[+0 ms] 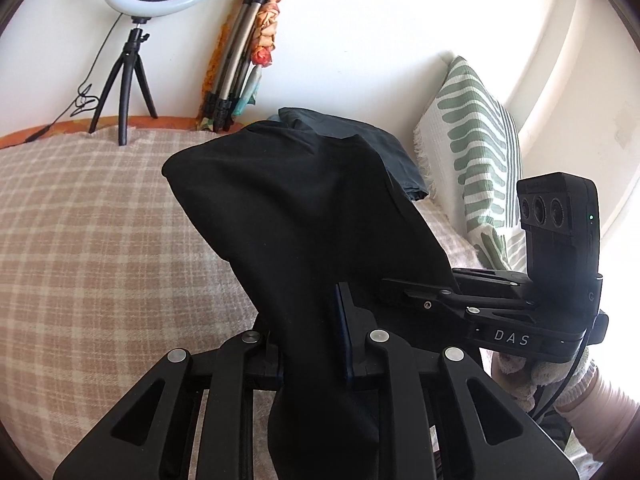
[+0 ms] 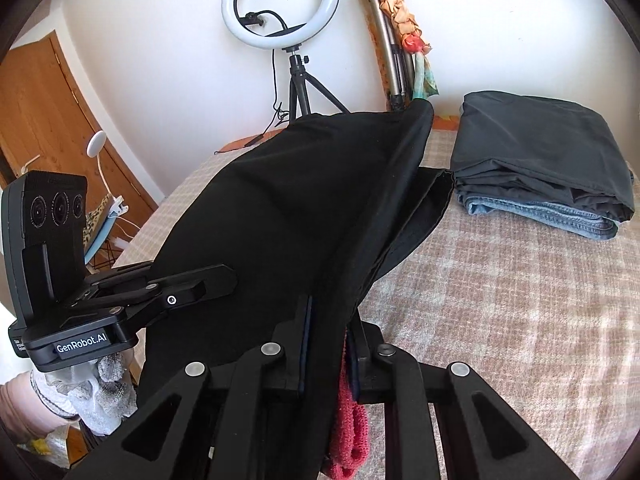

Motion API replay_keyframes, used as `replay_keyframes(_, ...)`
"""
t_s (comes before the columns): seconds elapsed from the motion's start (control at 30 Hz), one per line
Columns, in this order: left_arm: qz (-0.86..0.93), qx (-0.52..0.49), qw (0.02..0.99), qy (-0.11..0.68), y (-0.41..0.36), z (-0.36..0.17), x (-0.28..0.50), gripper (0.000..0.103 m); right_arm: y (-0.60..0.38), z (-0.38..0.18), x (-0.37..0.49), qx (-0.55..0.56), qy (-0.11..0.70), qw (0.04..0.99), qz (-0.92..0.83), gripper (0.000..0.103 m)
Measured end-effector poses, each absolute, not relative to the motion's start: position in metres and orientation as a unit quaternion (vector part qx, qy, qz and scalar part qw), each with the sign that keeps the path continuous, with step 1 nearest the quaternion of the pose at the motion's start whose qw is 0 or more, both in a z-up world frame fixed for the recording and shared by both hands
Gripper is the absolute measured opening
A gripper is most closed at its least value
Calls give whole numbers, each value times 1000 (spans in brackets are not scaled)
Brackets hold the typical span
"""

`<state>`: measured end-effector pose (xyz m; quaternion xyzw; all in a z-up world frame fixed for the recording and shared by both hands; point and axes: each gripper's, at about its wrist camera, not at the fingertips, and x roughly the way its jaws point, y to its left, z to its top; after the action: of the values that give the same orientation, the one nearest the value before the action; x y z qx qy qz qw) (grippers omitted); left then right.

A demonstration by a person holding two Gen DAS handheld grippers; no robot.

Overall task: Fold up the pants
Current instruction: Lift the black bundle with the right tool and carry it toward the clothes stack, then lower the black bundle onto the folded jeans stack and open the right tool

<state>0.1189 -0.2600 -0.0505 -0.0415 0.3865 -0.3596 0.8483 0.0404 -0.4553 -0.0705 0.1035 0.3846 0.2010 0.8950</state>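
Observation:
The black pants (image 1: 304,208) hang lifted above the checked bed cover, held by both grippers. My left gripper (image 1: 310,320) is shut on the black cloth, which runs down between its fingers. My right gripper (image 2: 326,332) is shut on another part of the same pants (image 2: 288,200); red cloth (image 2: 352,424) shows between its fingers below the black cloth. Each gripper appears in the other's view: the right one (image 1: 416,292) touches the pants at the right, the left one (image 2: 216,276) touches them at the left. The pants hide much of the bed behind.
A stack of folded dark and blue denim garments (image 2: 544,160) lies at the bed's far right. A ring light on a tripod (image 2: 280,12) and a folded tripod (image 2: 392,52) stand against the wall. A green-patterned pillow (image 1: 472,152) leans at the right. The checked cover (image 1: 100,232) spans the bed.

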Motion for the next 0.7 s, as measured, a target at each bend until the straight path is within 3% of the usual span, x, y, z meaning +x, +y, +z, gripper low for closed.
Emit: replay_keyframes(0.7,-411,-15,840,353,-337,-2,182,17,-522,-20,81,120,331,925,140,13)
